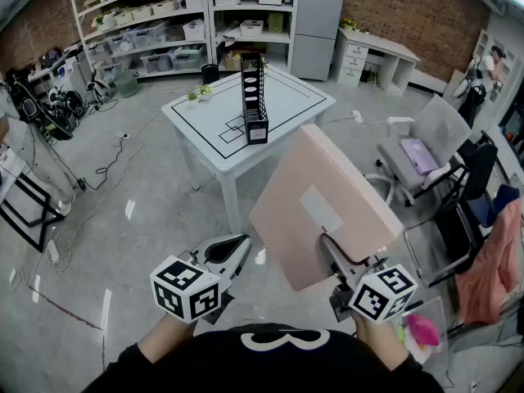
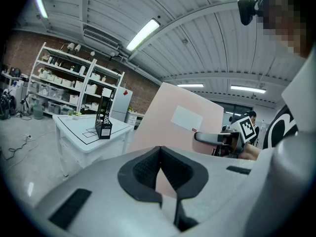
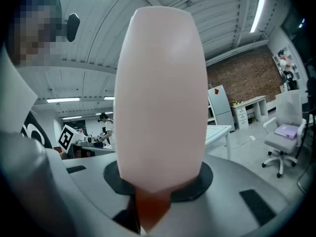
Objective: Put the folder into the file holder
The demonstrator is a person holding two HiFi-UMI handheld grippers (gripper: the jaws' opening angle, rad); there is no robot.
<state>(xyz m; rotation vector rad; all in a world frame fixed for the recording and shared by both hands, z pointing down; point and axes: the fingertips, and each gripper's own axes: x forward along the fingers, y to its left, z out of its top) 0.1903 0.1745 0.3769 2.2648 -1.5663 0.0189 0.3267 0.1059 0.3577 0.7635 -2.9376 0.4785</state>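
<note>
Black mesh file holder [image 1: 253,97] upright toward white table's [image 1: 205,150] near edge. Right gripper [image 1: 330,246] clamps pink folder's [image 1: 327,195] lower edge; left gripper [image 1: 240,242] jaws together.

Right gripper [image 1: 326,244] clamps the folder [image 1: 323,178]; left gripper [image 1: 239,248] held low, jaws together.

In the right gripper view the folder [image 3: 160,98] fills the middle and hides nearly everything ahead, so only a corner of the surface [image 3: 217,132] shows past its edge. In the head view the folder hides one jaw of the right tool [image 1: 329,248]. The label on the file holder [image 1: 253,97] and the boxes on the shelves [image 1: 147,23] are too small to read.
</note>
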